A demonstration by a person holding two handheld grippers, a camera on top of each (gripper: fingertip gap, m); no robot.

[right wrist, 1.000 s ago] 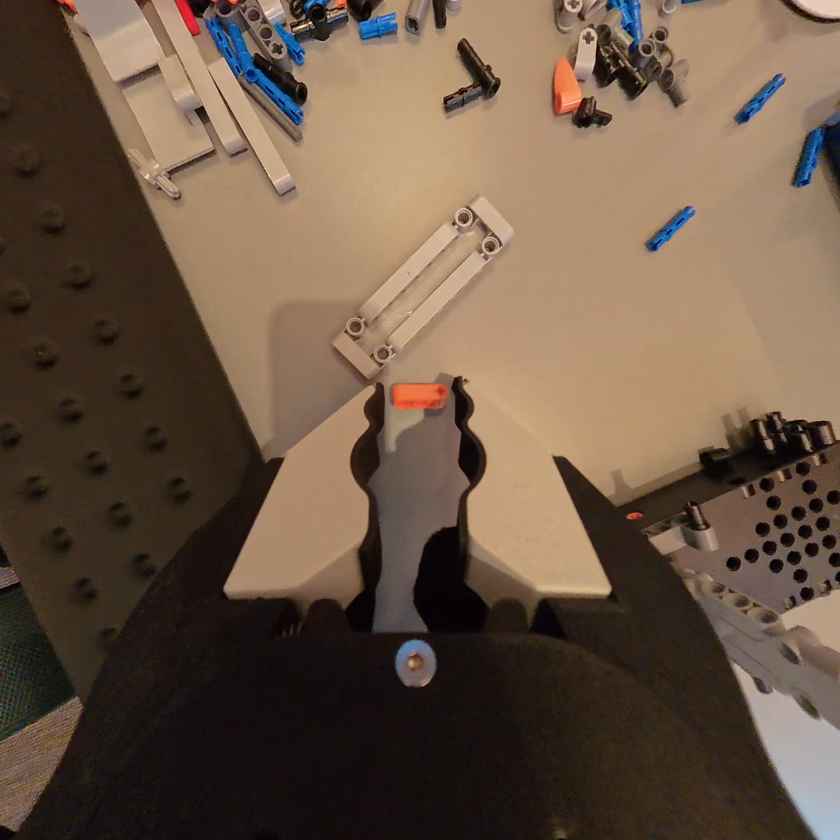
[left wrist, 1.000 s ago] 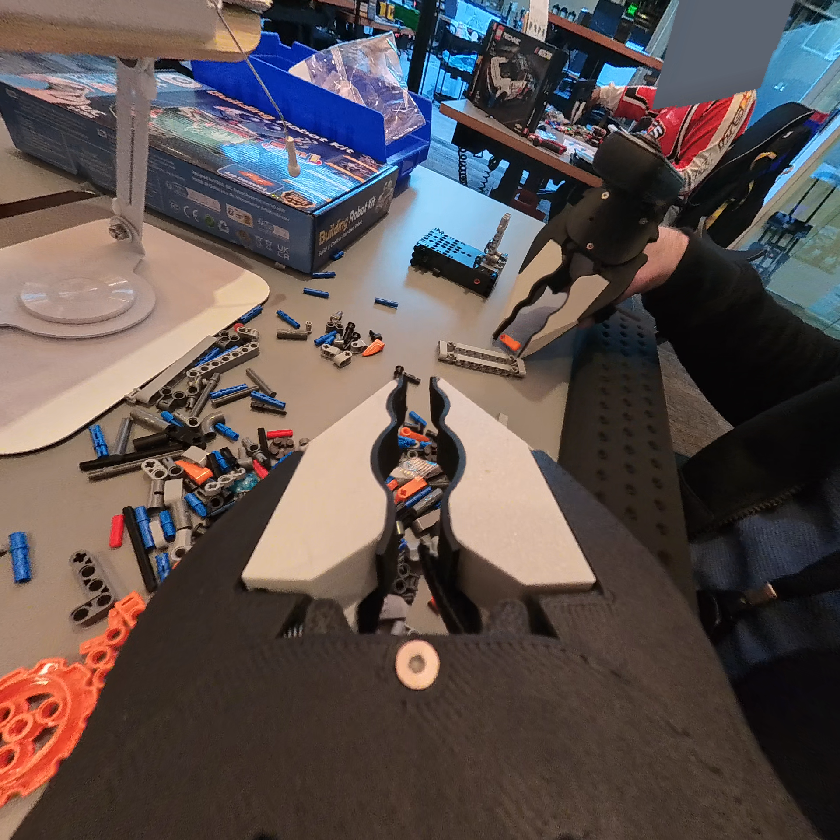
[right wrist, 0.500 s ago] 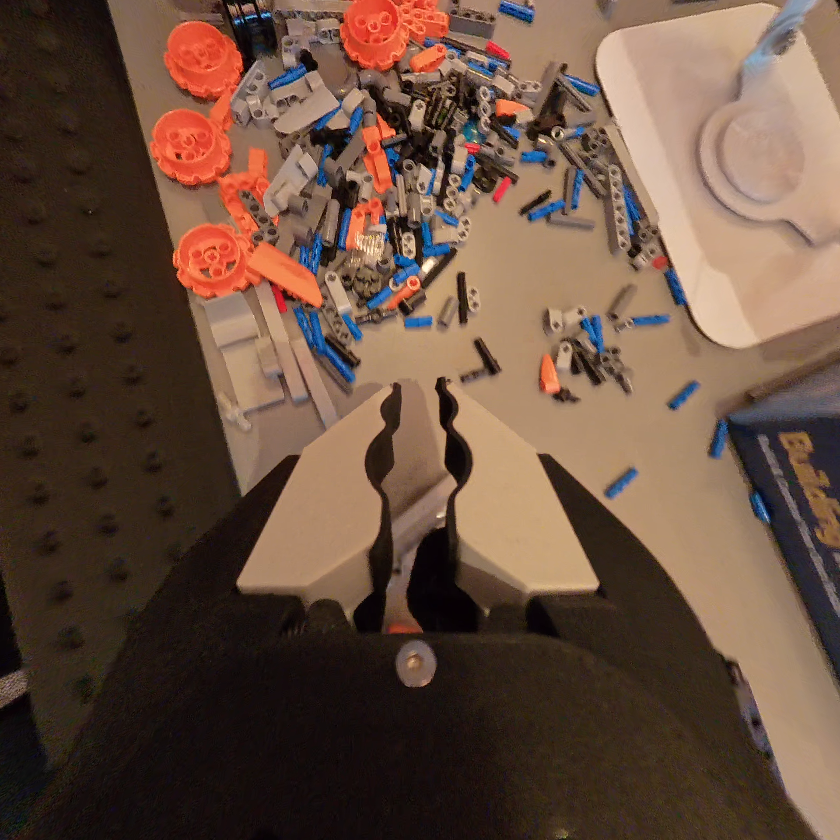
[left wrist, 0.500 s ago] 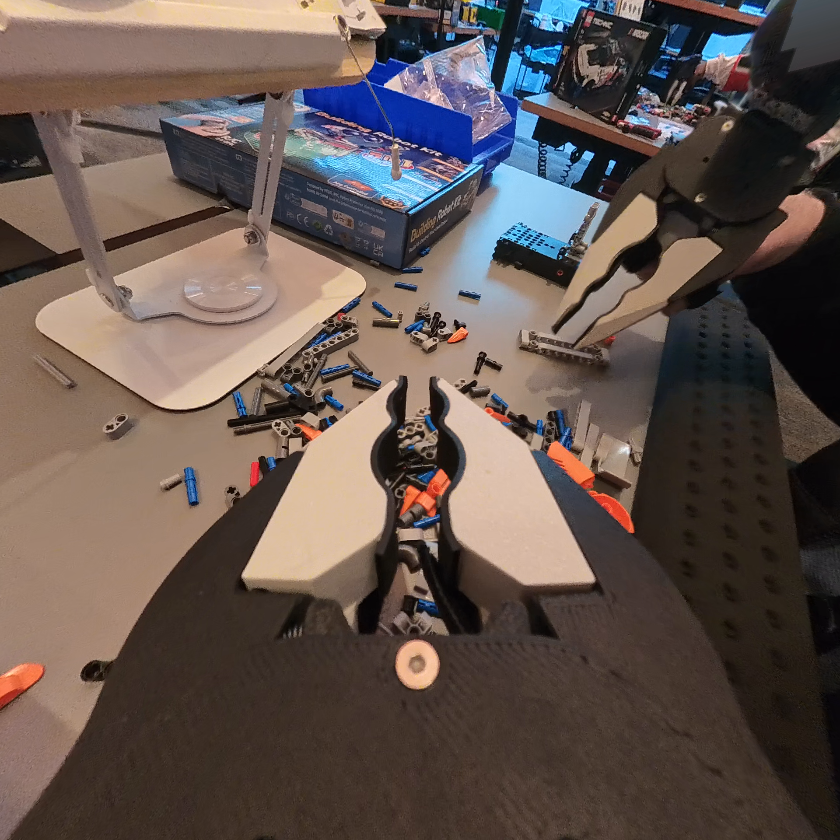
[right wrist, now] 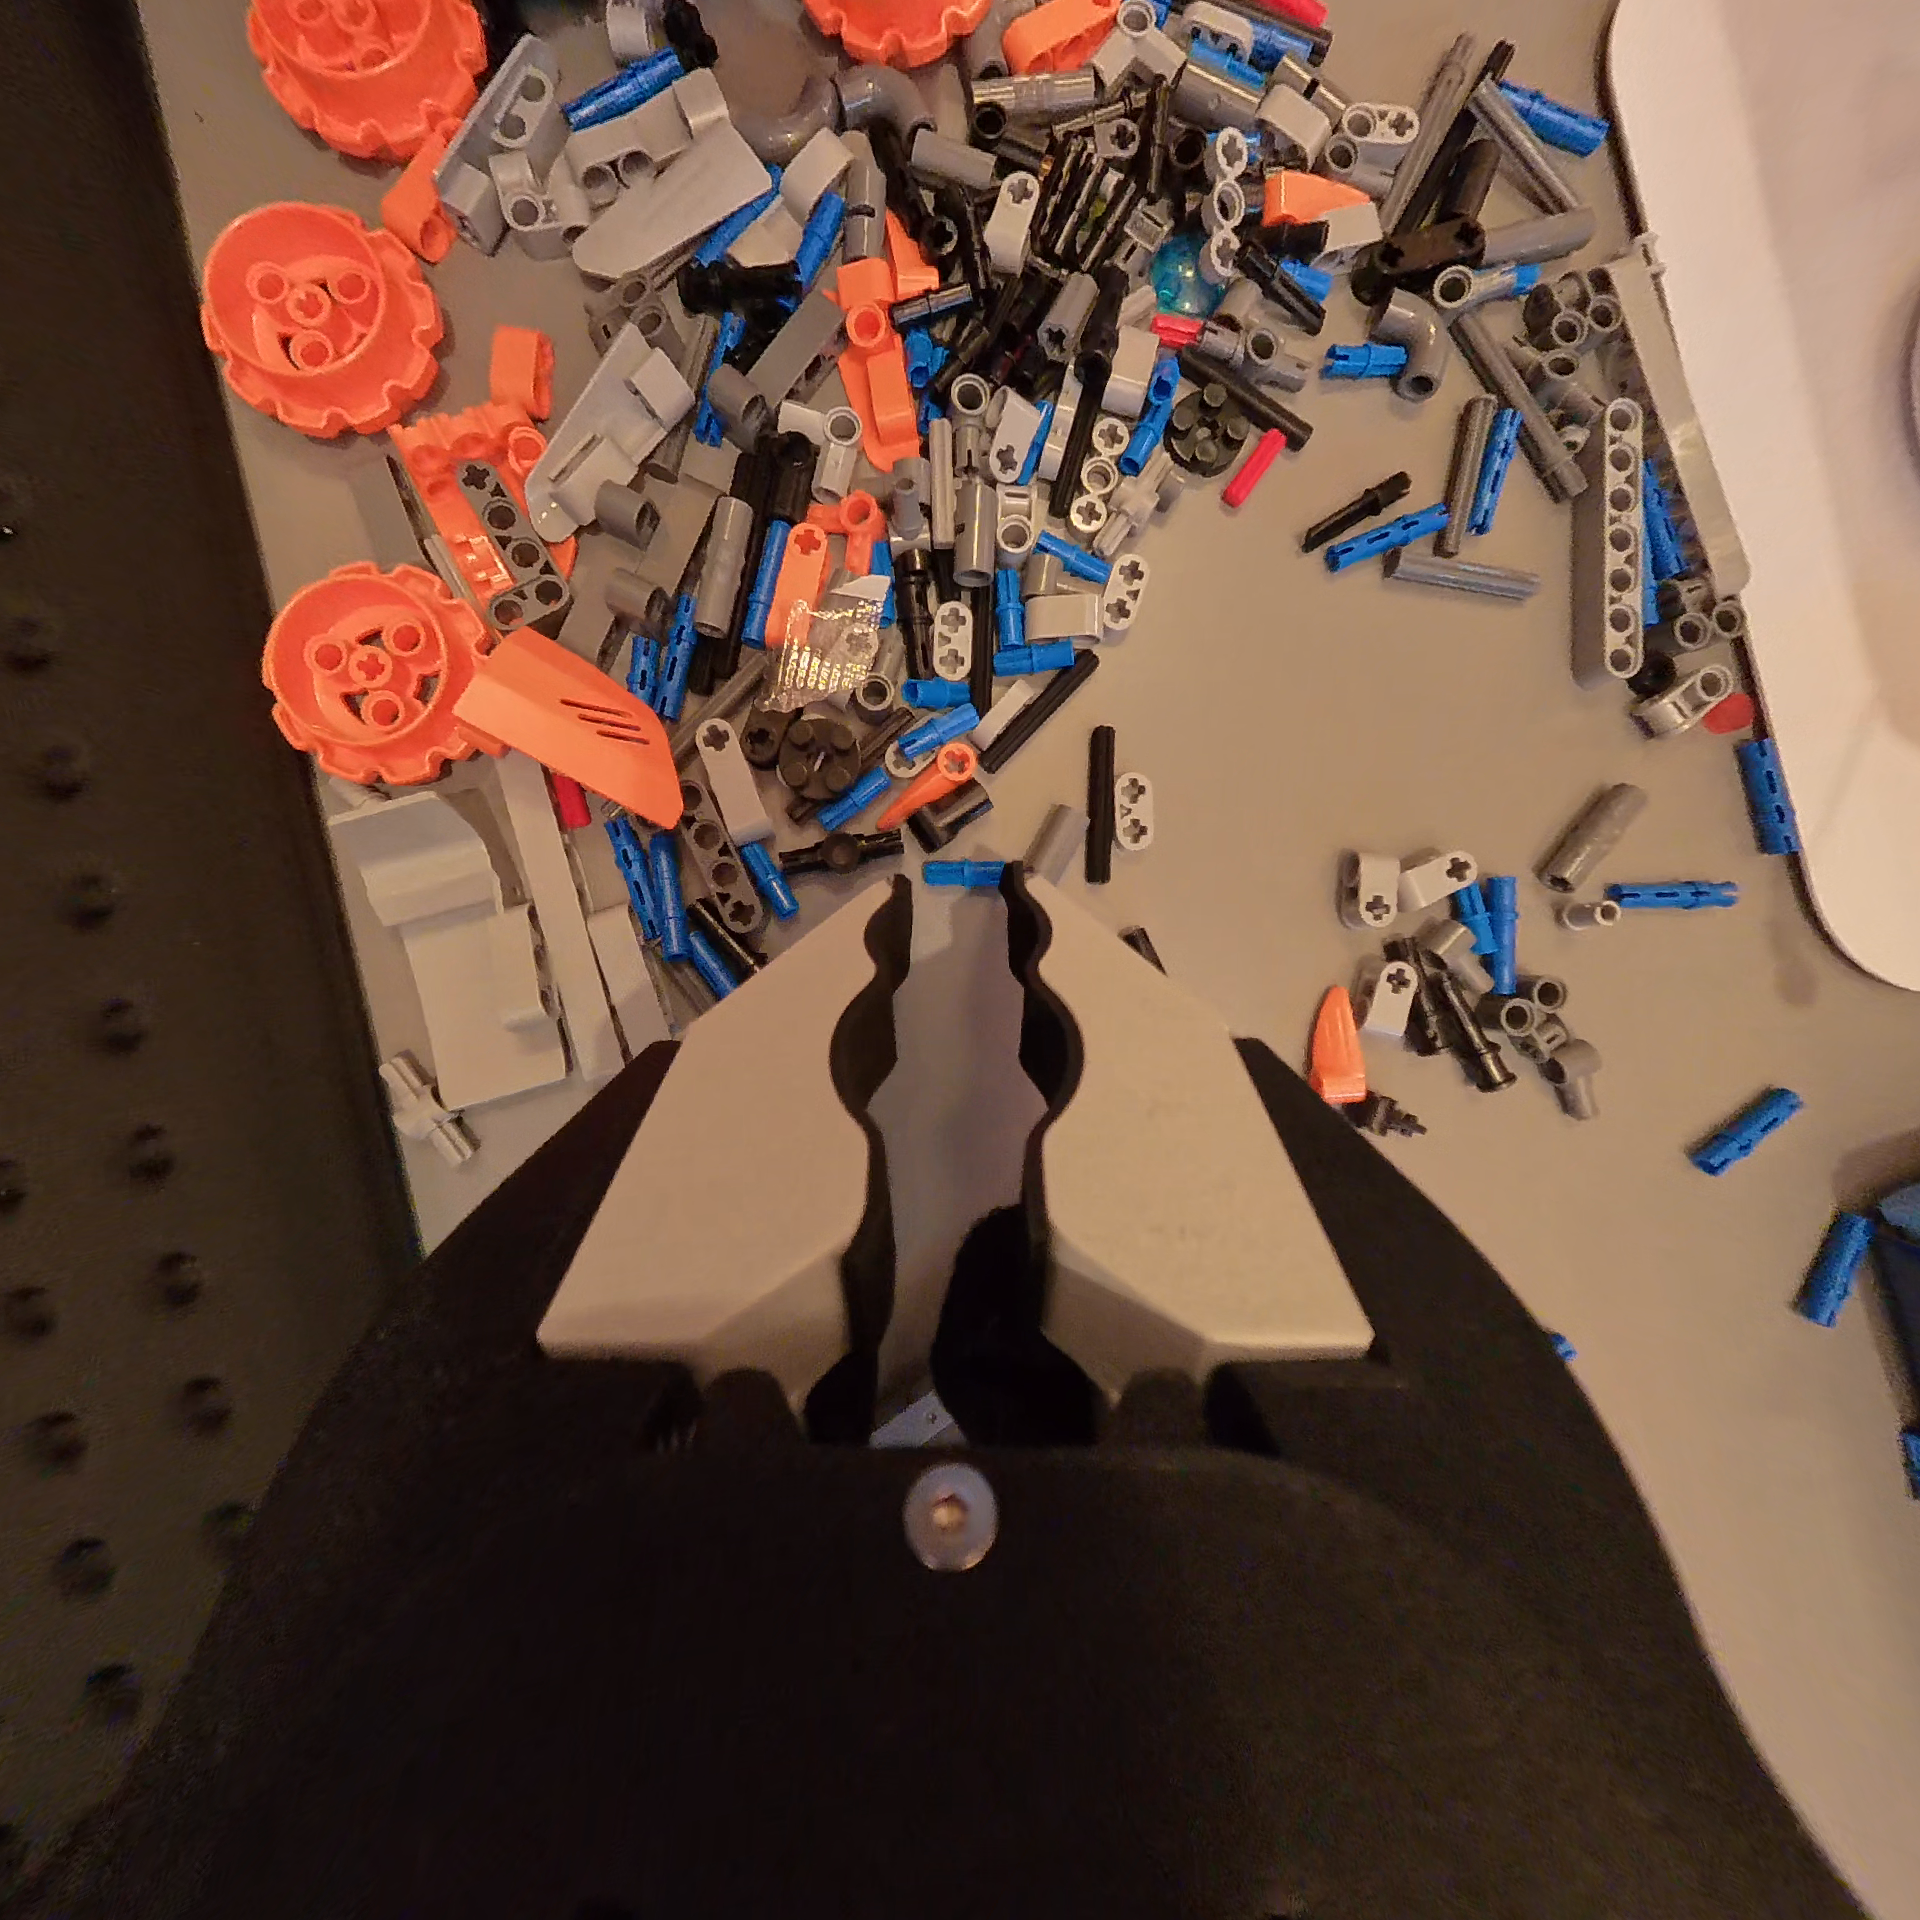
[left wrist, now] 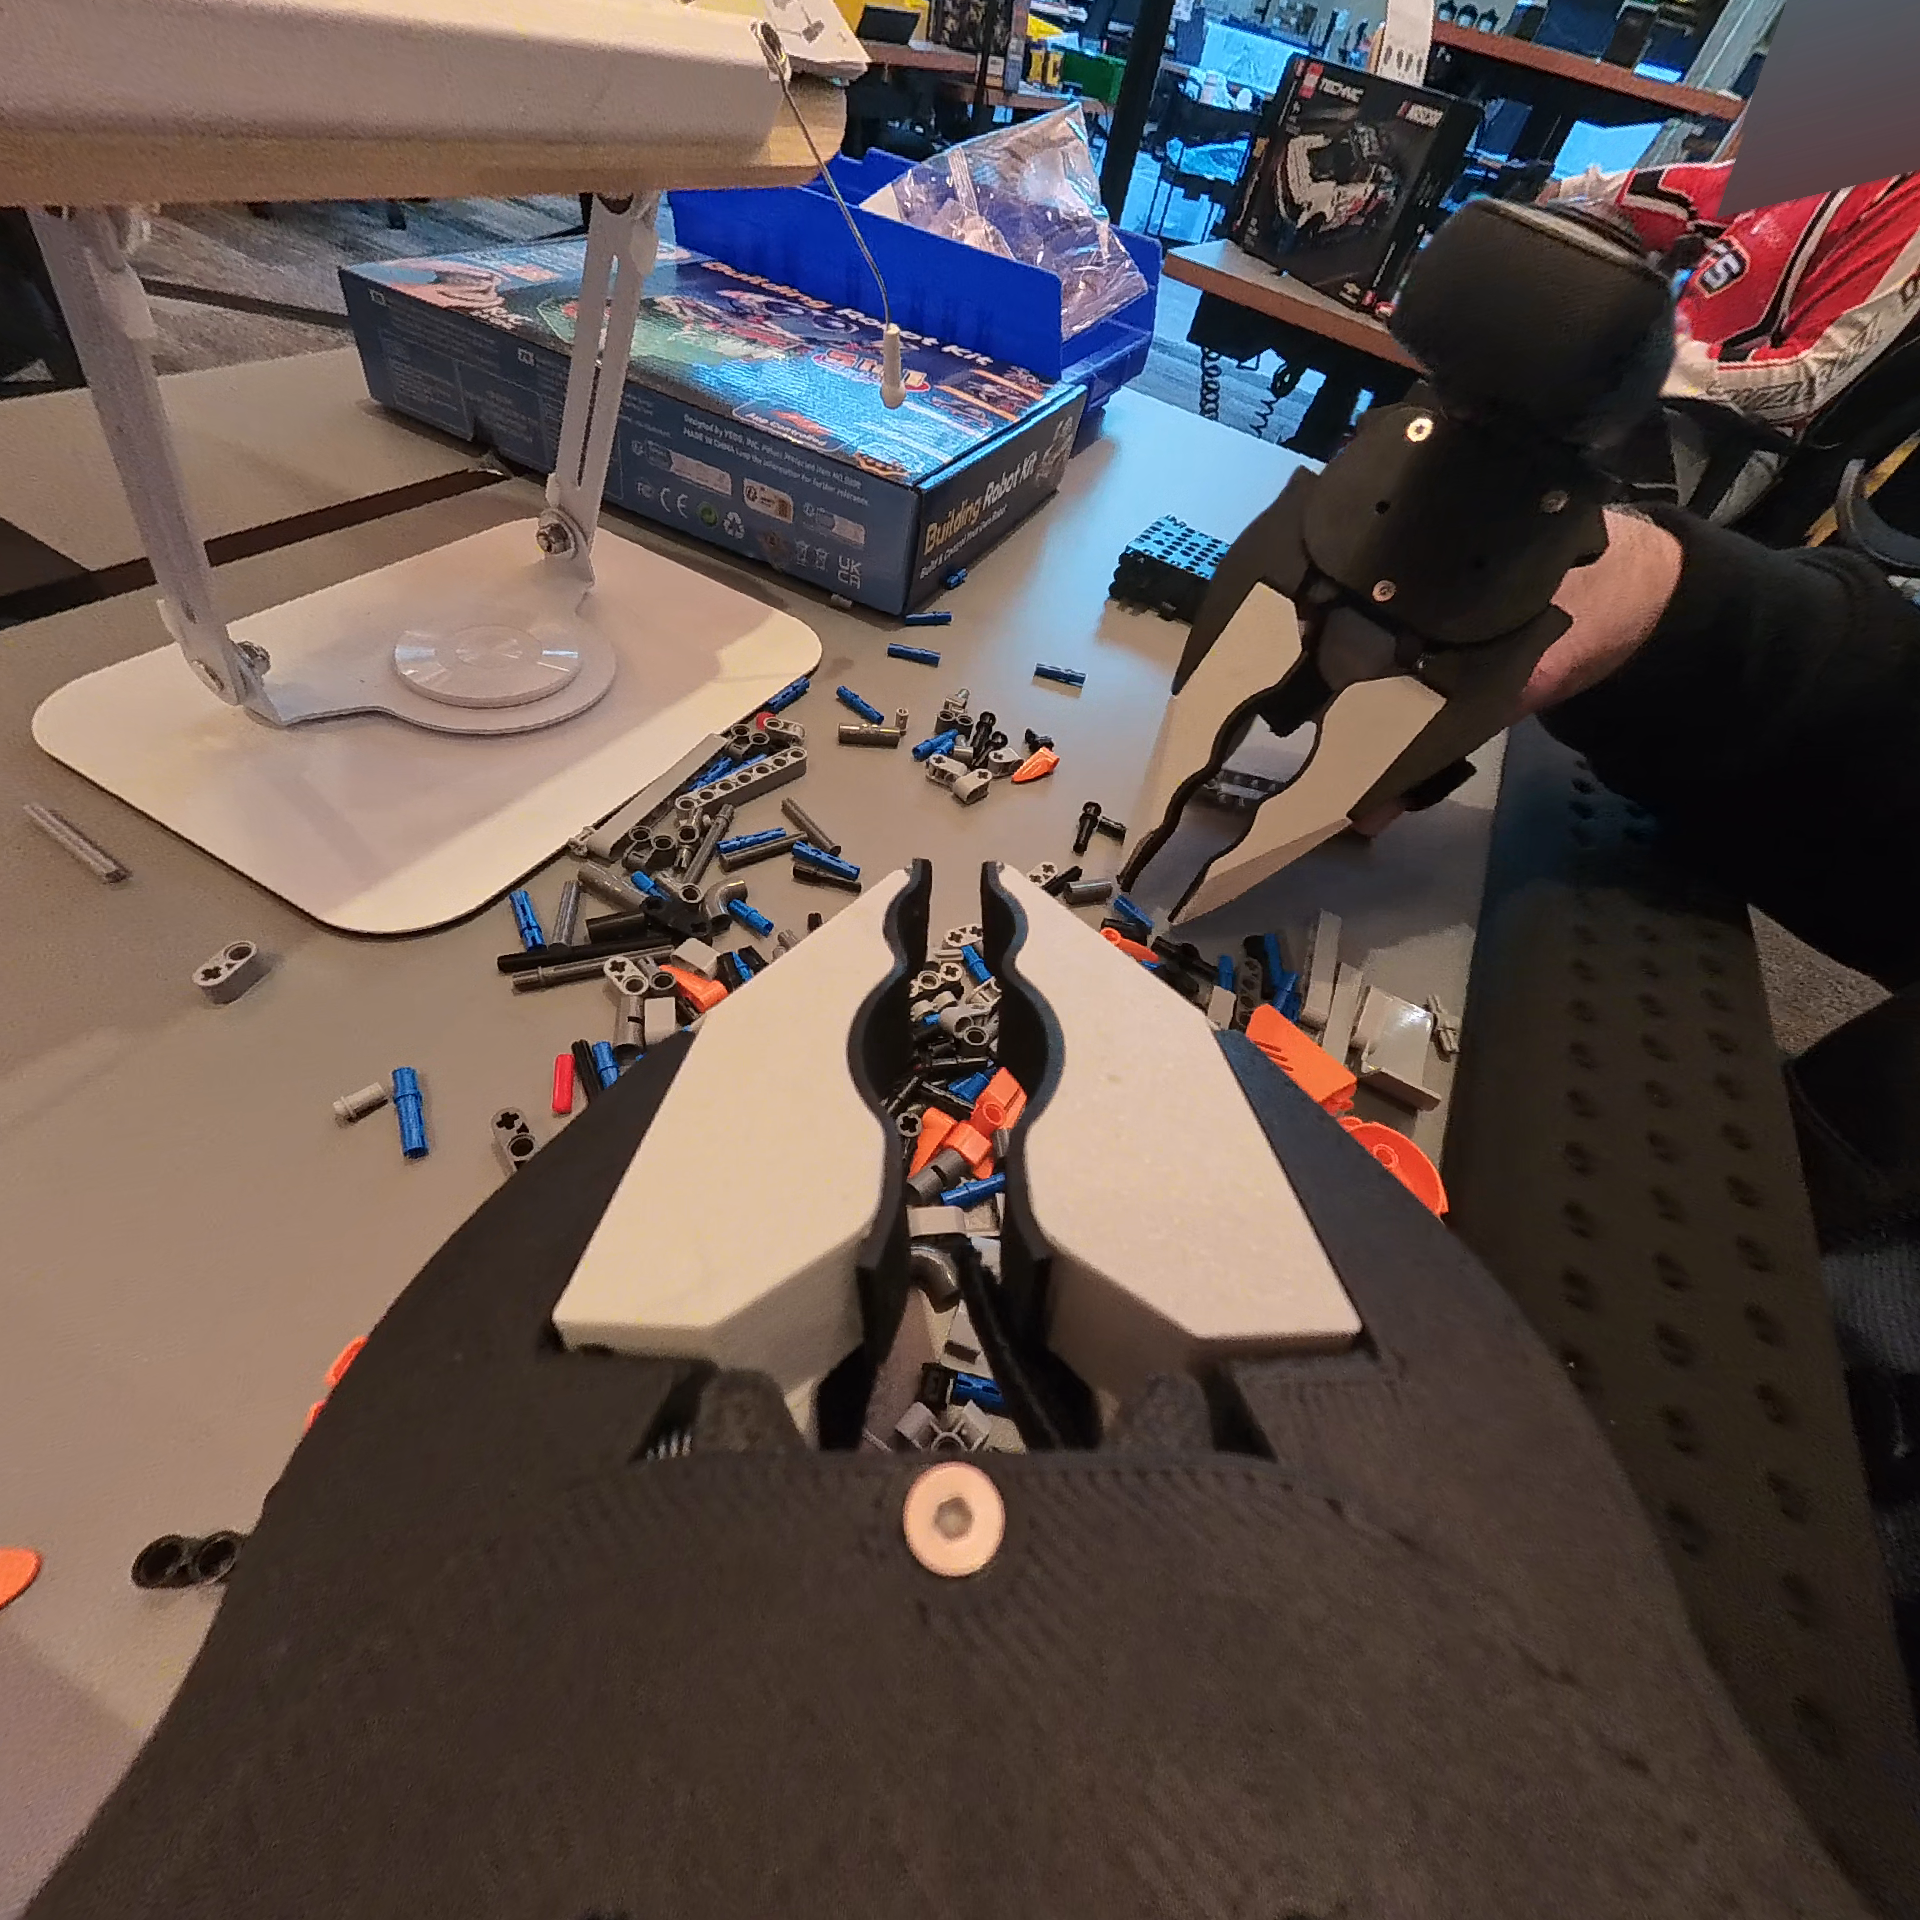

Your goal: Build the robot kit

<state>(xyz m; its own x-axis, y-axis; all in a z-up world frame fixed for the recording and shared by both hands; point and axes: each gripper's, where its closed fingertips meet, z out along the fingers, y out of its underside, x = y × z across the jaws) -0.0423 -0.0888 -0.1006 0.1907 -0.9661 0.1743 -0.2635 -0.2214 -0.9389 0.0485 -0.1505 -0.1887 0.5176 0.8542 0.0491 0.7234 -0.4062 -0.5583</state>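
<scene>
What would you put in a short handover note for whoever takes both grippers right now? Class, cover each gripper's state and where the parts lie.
Left gripper: jaws slightly apart, empty, over the pile of building parts.
Right gripper: open, empty, tips low at the pile's near edge, next to a blue pin.
Parts: orange wheels along one side of the pile; a small cluster lies apart on the grey table.
Beyond the pile: white lamp base and blue kit box.
Nothing is gripped.
</scene>
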